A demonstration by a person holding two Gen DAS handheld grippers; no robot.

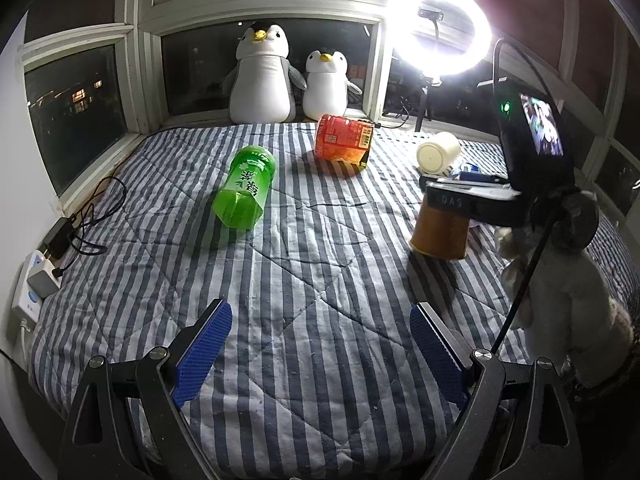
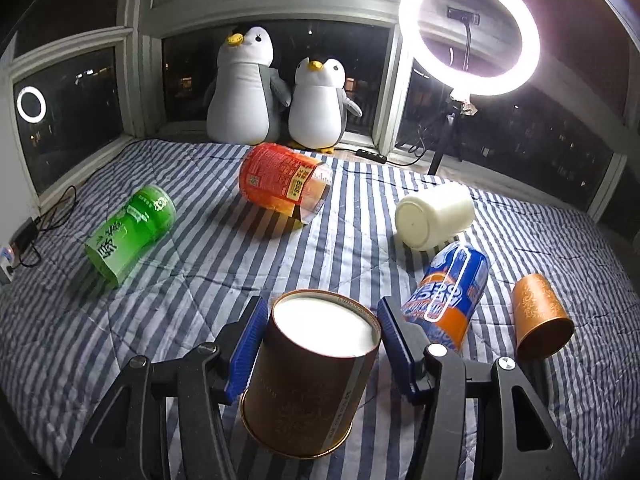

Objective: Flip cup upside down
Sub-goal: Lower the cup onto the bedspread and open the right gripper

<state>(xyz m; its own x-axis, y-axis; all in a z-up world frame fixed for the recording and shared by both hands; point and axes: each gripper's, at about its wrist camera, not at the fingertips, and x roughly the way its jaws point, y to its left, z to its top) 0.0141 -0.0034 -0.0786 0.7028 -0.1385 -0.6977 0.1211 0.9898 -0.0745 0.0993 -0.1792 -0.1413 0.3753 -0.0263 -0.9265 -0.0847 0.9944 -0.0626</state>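
My right gripper (image 2: 320, 340) is shut on a brown paper cup (image 2: 308, 380) and holds it upside down, white base up and rim down, just above the striped bedspread (image 2: 200, 280). In the left wrist view the same cup (image 1: 440, 232) hangs in the right gripper (image 1: 452, 200) at the right, rim low over the cover. My left gripper (image 1: 320, 344) is open and empty over the near part of the bedspread (image 1: 300, 272).
A green cup (image 2: 130, 236), an orange-red cup (image 2: 282, 186), a white cup (image 2: 434, 216), a blue-orange cup (image 2: 450, 290) and a small brown cup (image 2: 542, 316) lie on their sides. Two plush penguins (image 2: 276, 92) and a ring light (image 2: 470, 28) stand behind. A power strip (image 1: 34, 280) lies left.
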